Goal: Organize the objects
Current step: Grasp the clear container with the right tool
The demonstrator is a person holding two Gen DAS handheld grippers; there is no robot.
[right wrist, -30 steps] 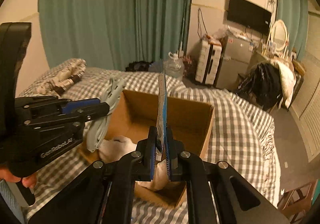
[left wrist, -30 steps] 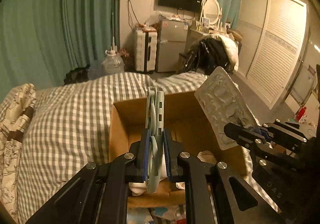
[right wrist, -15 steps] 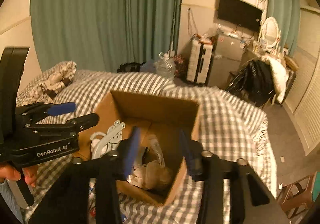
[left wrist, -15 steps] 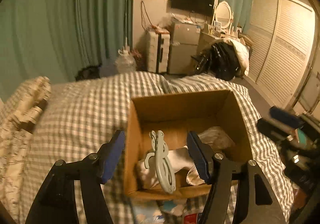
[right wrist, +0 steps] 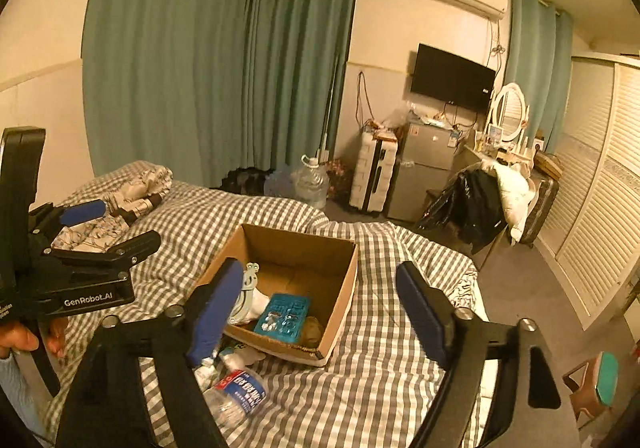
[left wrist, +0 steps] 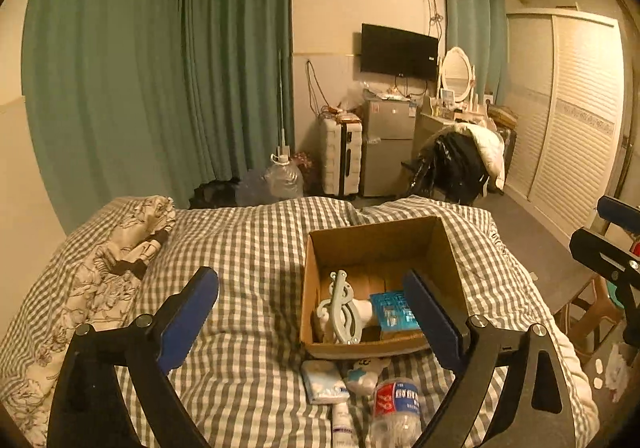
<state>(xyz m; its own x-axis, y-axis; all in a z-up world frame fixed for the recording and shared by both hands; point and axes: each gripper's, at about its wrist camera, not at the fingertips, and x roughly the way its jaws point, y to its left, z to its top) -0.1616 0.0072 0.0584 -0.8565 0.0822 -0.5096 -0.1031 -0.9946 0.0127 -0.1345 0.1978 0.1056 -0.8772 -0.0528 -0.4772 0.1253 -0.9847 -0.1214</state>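
**Both grippers empty above the bed; loose items wait at the box's near wall**

The left gripper (left wrist: 310, 322) hangs over the checked bed (left wrist: 248, 248) with its fingers spread wide and nothing between them. The right gripper (right wrist: 320, 308) is likewise spread and empty.

What is left to tidy lies below and just ahead of both, on the bed against the near wall of the box (left wrist: 440, 244): a bottle (left wrist: 394, 404) on its side, long axis running roughly toward the box, a white packet (left wrist: 323, 382), a small white bundle (left wrist: 366, 374) and a tube (left wrist: 342, 422) (only its top shows at the frame's lower edge). In the left wrist view they sit between the fingers, a little right of centre; in the right wrist view the bottle (right wrist: 236, 394) lies under the left finger. Either gripper looks about equally near, so my guess is the next move is a short dip down and back toward the bed's near edge.

The box stands open on the bed. Inside, a pale green hook (left wrist: 344, 308) leans along the left wall over something white, and a teal blister pack (left wrist: 394, 310) lies flat near the front right; the back half shows bare cardboard.
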